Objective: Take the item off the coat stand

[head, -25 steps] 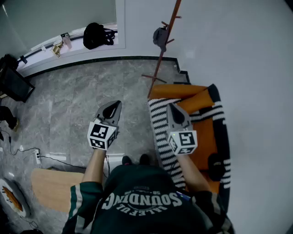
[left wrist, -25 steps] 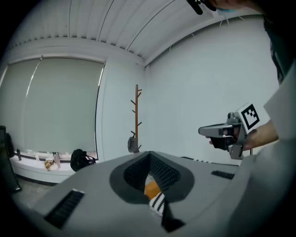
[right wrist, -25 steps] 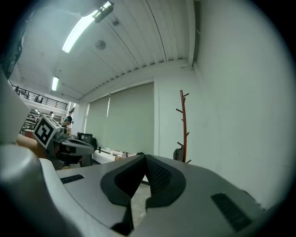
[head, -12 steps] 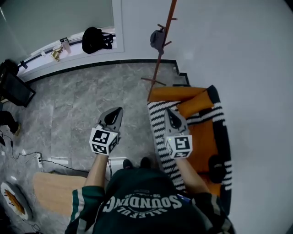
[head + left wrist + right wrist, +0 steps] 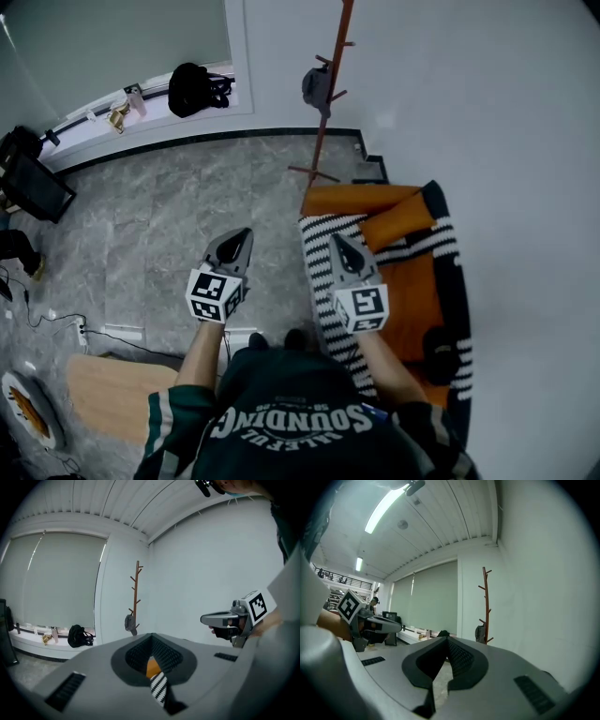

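The left gripper (image 5: 242,234) and the right gripper (image 5: 337,242) are hovering empty, jaws pressed together, beside a striped armchair (image 5: 323,281). The grey item (image 5: 316,86) is hanging on the coat stand (image 5: 323,131) (a lower peg), well apart from both.

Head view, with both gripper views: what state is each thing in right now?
Left gripper: shut, empty.
Right gripper: shut, empty.
Gray item: hanging on the coat stand, untouched.
Coat stand: upright in the corner.
Black bag: resting on the window ledge.
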Available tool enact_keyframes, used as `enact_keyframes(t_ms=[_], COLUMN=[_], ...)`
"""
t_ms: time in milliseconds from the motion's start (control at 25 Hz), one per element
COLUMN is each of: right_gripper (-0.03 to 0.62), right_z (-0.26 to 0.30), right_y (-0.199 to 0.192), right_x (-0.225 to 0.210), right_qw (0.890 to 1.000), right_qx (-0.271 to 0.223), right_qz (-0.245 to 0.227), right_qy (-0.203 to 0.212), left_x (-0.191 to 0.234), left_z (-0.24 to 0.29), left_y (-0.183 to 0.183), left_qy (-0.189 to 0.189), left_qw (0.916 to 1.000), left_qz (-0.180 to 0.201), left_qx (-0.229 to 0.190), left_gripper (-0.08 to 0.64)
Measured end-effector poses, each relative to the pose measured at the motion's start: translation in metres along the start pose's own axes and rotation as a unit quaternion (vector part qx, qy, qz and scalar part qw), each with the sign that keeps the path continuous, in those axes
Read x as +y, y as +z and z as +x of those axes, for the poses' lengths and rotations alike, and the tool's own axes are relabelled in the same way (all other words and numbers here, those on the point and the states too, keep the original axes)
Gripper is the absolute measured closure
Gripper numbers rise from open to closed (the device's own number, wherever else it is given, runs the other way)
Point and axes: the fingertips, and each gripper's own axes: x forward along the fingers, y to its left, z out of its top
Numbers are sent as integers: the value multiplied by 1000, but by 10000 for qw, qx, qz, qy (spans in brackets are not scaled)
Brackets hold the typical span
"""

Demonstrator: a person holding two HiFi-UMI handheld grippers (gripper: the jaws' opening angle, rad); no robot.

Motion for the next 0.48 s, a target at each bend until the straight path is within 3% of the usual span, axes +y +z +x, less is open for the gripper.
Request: enact_keyframes(t_ms=[480], right_gripper=[591], right_z=[12], right_y=[-11], right_x=[-33], right_qw=[9998], right_qx=[-94], right_qz=[82], right_qy=[127], left_x=[0], left_z=[21], left_y=[7], left_qy=[173], left_qw=[9998], left_qz=[-40], left_qx=[63], left_gripper=[558])
